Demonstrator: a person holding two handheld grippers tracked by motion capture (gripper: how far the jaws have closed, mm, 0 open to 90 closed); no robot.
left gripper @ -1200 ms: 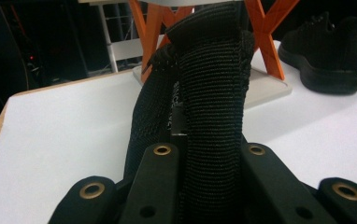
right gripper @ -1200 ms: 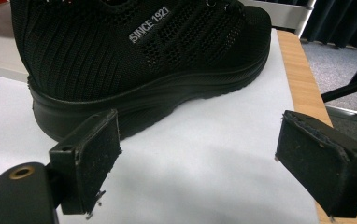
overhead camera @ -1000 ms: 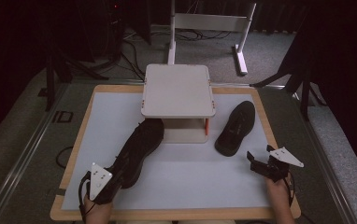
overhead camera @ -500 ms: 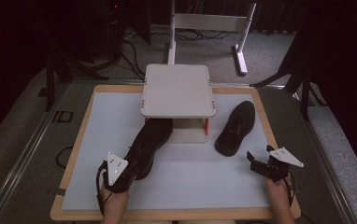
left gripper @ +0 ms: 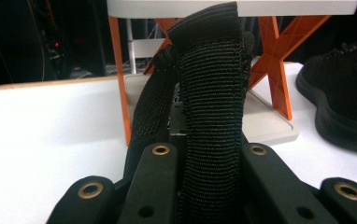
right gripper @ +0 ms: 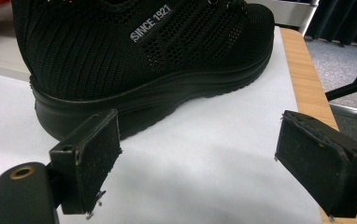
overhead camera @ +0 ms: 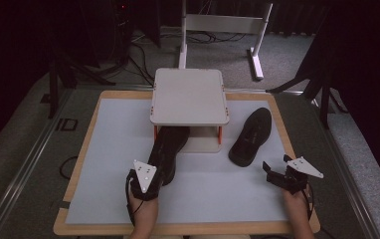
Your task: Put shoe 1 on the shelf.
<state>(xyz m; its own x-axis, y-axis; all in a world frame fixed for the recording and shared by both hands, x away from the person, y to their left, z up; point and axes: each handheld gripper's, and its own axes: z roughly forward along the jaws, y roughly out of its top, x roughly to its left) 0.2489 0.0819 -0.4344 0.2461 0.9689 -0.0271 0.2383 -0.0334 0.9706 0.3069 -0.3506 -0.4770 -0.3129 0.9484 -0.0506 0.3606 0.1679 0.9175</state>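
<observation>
We see a white mat (overhead camera: pixel 113 149) on a wood-edged board (overhead camera: pixel 83 149). Small white shelf (overhead camera: pixel 189 95) on orange legs (left gripper: pixel 279 70) stands at its far middle. Second black shoe (overhead camera: pixel 250 137) lies just right of it. White frame stand (overhead camera: pixel 225 25) and cables (overhead camera: pixel 143 47) on the grey floor behind.

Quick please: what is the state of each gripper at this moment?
Left gripper: closed on the heel of the black shoe whose toe lies under the small shelf.
Right gripper: open, holding nothing, near the second black shoe.
</observation>
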